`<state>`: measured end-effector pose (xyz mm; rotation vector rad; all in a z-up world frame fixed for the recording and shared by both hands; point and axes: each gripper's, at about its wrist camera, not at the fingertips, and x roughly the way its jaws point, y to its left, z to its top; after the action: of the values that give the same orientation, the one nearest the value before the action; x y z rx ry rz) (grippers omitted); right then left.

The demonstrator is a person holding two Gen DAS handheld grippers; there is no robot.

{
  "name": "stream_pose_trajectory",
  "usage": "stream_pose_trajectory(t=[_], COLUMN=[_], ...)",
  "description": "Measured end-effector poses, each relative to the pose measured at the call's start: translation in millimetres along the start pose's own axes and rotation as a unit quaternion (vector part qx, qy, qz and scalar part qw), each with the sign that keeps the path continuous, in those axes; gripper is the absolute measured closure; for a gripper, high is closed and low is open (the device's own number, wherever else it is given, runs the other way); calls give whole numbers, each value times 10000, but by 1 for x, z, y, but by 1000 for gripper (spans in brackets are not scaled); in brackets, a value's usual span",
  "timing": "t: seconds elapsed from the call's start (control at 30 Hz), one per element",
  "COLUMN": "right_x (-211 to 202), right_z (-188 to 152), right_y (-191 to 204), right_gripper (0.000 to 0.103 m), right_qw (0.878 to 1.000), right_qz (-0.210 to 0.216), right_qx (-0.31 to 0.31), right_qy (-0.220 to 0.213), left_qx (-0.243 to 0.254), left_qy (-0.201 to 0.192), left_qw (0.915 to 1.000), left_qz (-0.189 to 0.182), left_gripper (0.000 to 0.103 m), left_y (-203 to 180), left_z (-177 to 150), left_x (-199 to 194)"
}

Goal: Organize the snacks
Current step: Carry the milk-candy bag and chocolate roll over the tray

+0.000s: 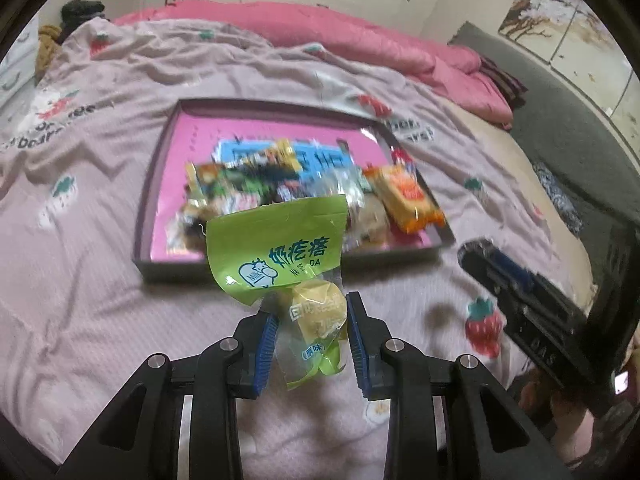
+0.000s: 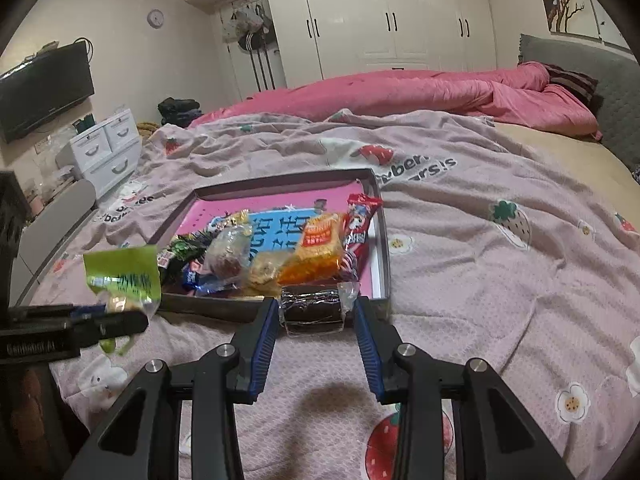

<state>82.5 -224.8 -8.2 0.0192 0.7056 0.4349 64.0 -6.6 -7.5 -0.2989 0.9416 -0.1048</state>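
- Green snack pkt [image 1: 280,256] is clamped by left gripper [image 1: 313,340] at its clear lower part, a pale yellow ball seen inside; pkt is held off the bedspread, in front of the tray's near wall.
- Same green pkt [image 2: 122,276] is seen from right wrist view at the far left, gripped by the left gripper [image 2: 116,322].
- Dark, clear-wrapped snack [image 2: 312,308] is pinched between the blue pads [image 2: 266,340] of the right gripper [image 2: 316,340], held crosswise, just in front of the tray's near edge.
- Tray [image 2: 280,186], shallow w/ dark rim and pink floor, lies on the bed; loose snacks are piled toward its near side.
- In the pile: orange biscuit pkt [image 2: 320,248], red wrapper [image 2: 360,216] leaning at the right wall, clear bag w/ brown contents [image 2: 228,256]; rest too blurred to name.
- Tray is surrounded by pinkish strawberry-print bedspread [image 2: 480,280]; pink quilt [image 2: 400,92] is bunched behind.
- White wardrobe [image 2: 380,12] and black TV [image 2: 44,88] are seen beyond.
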Motion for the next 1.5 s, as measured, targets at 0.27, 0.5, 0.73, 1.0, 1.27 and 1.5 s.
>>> stream_pose_trajectory(t=[0.27, 0.5, 0.73, 1.0, 1.27, 1.5], right_x=[3, 10, 25, 45, 62, 69], right_z=[10, 28, 35, 36, 32, 28], right_y=[6, 18, 30, 38, 38, 35], right_gripper=[64, 64, 64, 64, 64, 64], right_qw=[9999, 9993, 9991, 9989, 9989, 9983], right_qz=[-37, 94, 168, 159, 60, -134], right_qx=[-102, -230, -325, -449, -435, -494], right_qy=[-129, -262, -212, -36, 162, 272], left_qx=[-178, -245, -241, -128, -76, -2], left_qy=[-219, -272, -248, -198, -182, -164], left_qw=[9995, 9992, 9994, 9997, 9998, 9998], left_qz=[133, 146, 16, 6, -35, -73], left_gripper=[69, 69, 69, 69, 69, 69], left_y=[13, 19, 18, 16, 18, 17], left_z=[23, 40, 50, 58, 61, 64], left_x=[1, 12, 31, 46, 51, 55])
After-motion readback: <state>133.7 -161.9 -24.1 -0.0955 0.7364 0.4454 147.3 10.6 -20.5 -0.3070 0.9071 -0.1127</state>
